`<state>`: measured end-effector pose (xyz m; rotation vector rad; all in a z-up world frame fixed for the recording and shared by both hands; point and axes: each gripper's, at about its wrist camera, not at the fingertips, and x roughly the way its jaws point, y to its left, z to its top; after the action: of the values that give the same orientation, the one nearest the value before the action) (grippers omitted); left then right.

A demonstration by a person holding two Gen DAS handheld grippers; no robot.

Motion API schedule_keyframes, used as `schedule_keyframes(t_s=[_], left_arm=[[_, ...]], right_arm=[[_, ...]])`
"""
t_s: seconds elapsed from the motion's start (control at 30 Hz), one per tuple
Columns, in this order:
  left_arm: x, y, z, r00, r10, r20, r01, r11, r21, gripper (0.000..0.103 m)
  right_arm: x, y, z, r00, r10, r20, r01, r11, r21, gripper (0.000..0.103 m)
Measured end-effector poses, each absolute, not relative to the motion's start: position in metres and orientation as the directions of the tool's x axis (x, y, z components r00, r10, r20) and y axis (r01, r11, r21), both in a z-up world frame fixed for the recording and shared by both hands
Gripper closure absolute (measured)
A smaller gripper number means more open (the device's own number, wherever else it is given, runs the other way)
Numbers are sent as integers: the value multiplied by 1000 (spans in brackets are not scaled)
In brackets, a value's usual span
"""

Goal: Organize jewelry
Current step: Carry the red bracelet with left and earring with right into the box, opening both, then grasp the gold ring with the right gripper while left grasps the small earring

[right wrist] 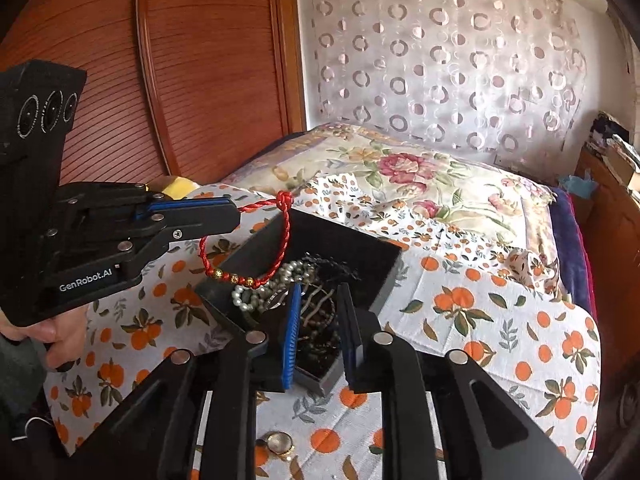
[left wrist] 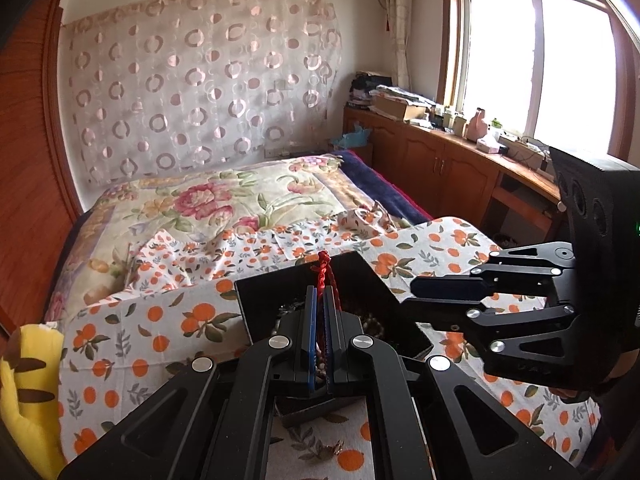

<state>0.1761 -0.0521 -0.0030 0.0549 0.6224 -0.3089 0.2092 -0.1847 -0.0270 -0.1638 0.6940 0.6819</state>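
Observation:
My left gripper is shut on a red cord bracelet with gold beads and holds it above the left rim of a black jewelry box. The cord's knot shows above my left fingertips. The box holds a pearl bracelet and dark tangled chains. My right gripper is open, its blue pads over the near end of the box, touching nothing. In the left wrist view the right gripper comes in from the right, at the box's right rim.
The box sits on an orange-print cloth spread over a bed. A gold watch lies on the cloth in front of the box. A yellow plush toy lies at the left. A wooden cabinet with clutter runs under the window.

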Motion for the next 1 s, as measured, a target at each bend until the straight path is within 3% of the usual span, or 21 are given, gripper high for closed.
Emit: schedule_keyframes(t_s=[0.23,0.33,0.37,1.0], left_arm=[[188,-59,-7,754,-270,-598,308,951,-41,100],[190,-58,-10,747,-271,-607,304,951,-51,80],[189,-57,-11,746,-268,-609,301,952,-51,79],[128,-37,-41,699,-250,-669,307,951,-35,76]], right_arm=[[197,-202,-37,572,503,-648,-608,791,77,82],[188,-205,-43,568,496,-657,-607,791,71,82],[184,-206,-46,567,494,-659,-608,791,71,83],[148,-200,-71,512,489,-706,-634,770,73,82]])
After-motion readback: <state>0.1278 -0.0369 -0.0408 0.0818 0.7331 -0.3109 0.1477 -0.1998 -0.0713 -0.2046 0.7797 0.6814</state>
